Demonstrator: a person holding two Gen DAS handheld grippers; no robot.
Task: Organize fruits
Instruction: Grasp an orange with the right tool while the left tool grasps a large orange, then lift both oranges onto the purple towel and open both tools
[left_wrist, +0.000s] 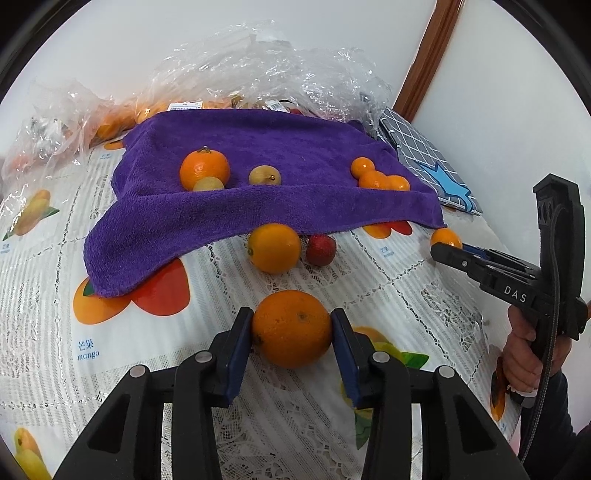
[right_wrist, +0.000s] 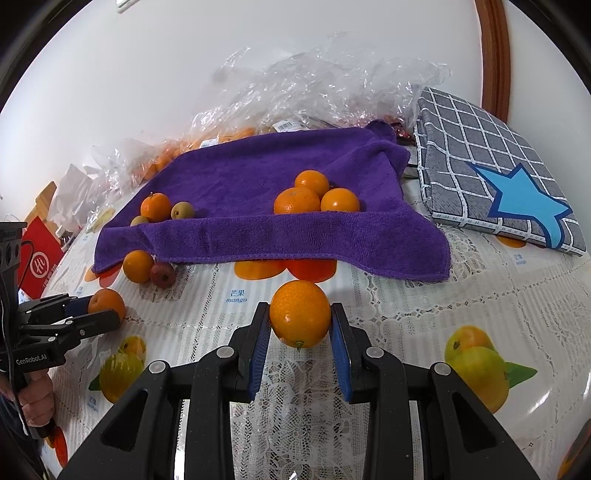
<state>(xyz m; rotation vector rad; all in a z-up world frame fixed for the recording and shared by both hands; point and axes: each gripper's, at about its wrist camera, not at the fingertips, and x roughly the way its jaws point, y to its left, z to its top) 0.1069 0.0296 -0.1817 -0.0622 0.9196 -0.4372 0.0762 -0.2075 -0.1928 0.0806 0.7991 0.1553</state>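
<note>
A: Left tool is pointing steeply down at the tabletop, its blue pads sitting against both sides of a large orange, narrowly spread and gripping it. The fruit is resting on the tabletop in front of the purple towel.

B: Right tool is angling down the same way, nearly closed, its pads pinching a smaller orange that is sitting stem-end toward the camera, just before the towel's front hem. A hand is wrapping around the right tool's black grip.

A: Textures: the towel is lying as plush terry, rumpled, its front edge draping over. The tabletop is wearing a glossy cover printed with mangoes and lace. Crinkled clear plastic bags are heaping behind it.

B: Counting left to right on the towel: one mandarin with a stem, two dull yellow-brown round fruits, one touching the mandarin, then three small oranges clustering and touching one another.

A: Under the towel's front edge: one orange and one small dark-red fruit side by side.

B: At far right, a folded grey checked cloth with a blue star is lying beside the towel.
</note>
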